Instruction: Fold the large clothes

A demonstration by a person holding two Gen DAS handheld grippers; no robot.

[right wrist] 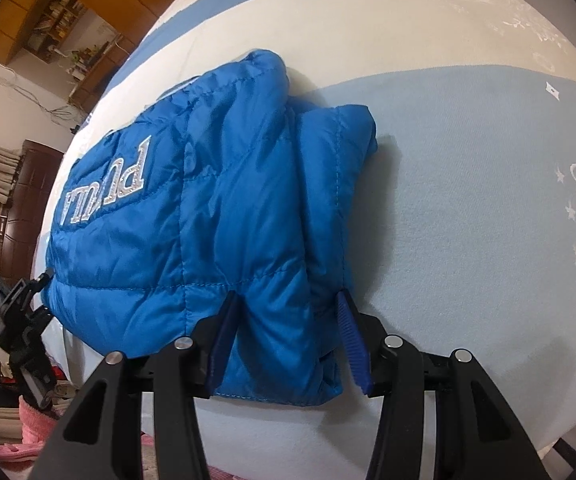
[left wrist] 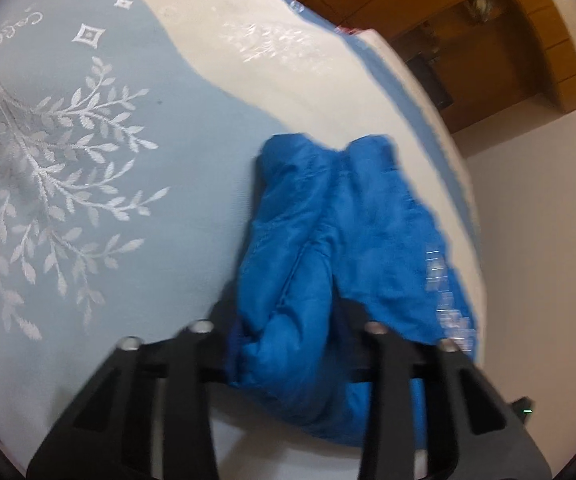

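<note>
The right gripper points steeply down, its blue pads spread on either side of the near hem of the blue puffer jacket, padding bulging between them, seemingly pinched. The left gripper tilts down at the jacket's other side, jaws narrowed around a bunched fold; whether they press it I cannot tell. The folded jacket lies near the mattress edge, over its pale-blue and cream bands
</note>
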